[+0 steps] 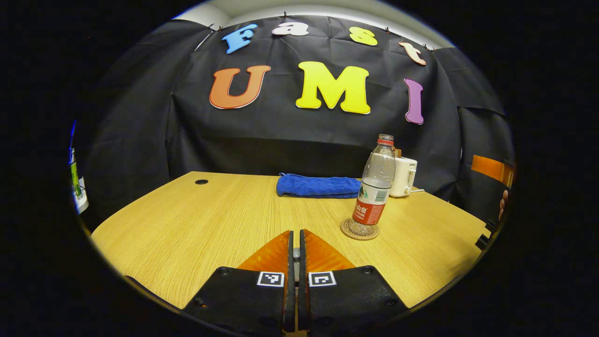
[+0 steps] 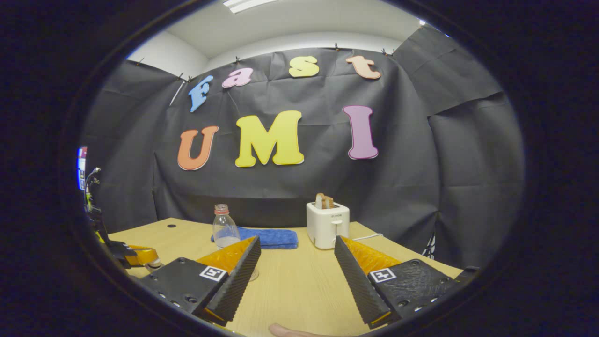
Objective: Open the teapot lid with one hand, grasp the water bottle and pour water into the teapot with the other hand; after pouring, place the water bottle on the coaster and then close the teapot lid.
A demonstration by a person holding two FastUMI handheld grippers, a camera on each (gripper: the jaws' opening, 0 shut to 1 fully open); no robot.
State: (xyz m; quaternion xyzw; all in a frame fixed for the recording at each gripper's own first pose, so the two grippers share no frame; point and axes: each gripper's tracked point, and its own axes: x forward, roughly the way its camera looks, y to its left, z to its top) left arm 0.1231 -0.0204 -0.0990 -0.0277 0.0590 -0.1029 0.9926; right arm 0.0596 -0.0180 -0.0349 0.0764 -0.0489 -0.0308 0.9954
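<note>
A clear plastic water bottle [image 1: 376, 187] with a red cap and a red label stands upright on a round woven coaster [image 1: 359, 231], right of centre on the wooden table [image 1: 187, 224]. My left gripper [image 1: 295, 232] is shut with nothing in it, low over the table, to the near left of the bottle. In the right gripper view my right gripper [image 2: 297, 238] is open and holds nothing. The bottle [image 2: 224, 229] rises just behind its left finger [image 2: 234, 276]. The left gripper [image 2: 135, 256] shows at the far left of that view.
A folded blue towel [image 1: 318, 186] lies at the back of the table. Beside it stands a white toaster [image 2: 327, 224] with bread in its slot, its cable trailing to the right. A hand [image 1: 503, 203] shows at the right edge. A fingertip [image 2: 290, 331] shows at the bottom.
</note>
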